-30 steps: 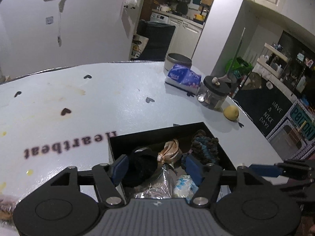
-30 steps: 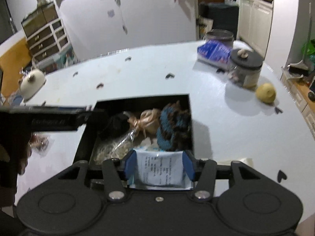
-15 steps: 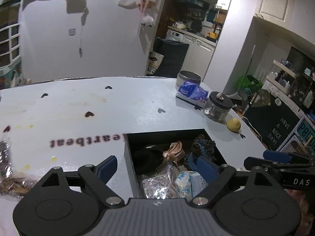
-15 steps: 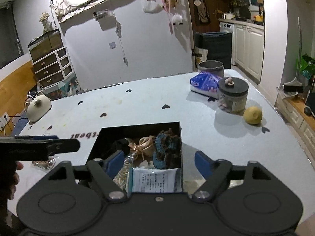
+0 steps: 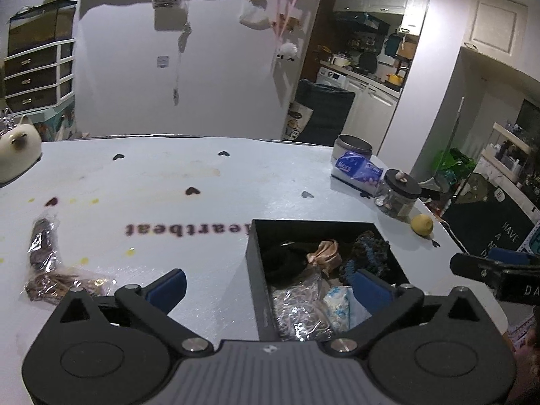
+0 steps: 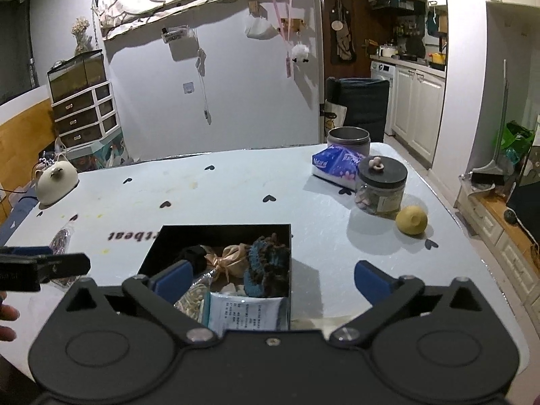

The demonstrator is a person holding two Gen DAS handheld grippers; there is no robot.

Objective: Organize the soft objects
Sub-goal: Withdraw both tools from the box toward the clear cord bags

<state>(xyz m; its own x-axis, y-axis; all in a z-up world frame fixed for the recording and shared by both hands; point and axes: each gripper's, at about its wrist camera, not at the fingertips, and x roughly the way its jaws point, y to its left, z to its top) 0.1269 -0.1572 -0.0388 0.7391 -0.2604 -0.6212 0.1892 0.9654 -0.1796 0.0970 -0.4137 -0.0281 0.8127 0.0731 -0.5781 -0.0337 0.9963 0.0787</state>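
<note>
A black box [image 5: 253,263] [image 6: 158,246] on the white table holds soft things: a black cloth [image 5: 283,263], a beige satin pouch [image 5: 322,254] [image 6: 231,263], a dark knitted piece [image 5: 368,253] [image 6: 266,263], a clear bag of shreds [image 5: 297,314] and a white tissue pack [image 6: 243,314]. My left gripper [image 5: 270,285] is open and empty, held above the box's near left edge. My right gripper [image 6: 271,275] is open and empty above the box's near right side. Two foil-wrapped bundles [image 5: 44,243] [image 5: 64,281] lie on the table at the left.
A lidded glass jar [image 6: 381,187], a lemon [image 6: 411,220], a blue tissue pack [image 6: 337,165] and a metal tin [image 6: 347,140] stand at the table's right. A cream animal-shaped lamp [image 6: 55,182] sits at the far left. The table edge runs close on the right.
Both grippers have opened wide and pulled back and up from the box. The right gripper let go of the white tissue pack, which now lies in the box.
</note>
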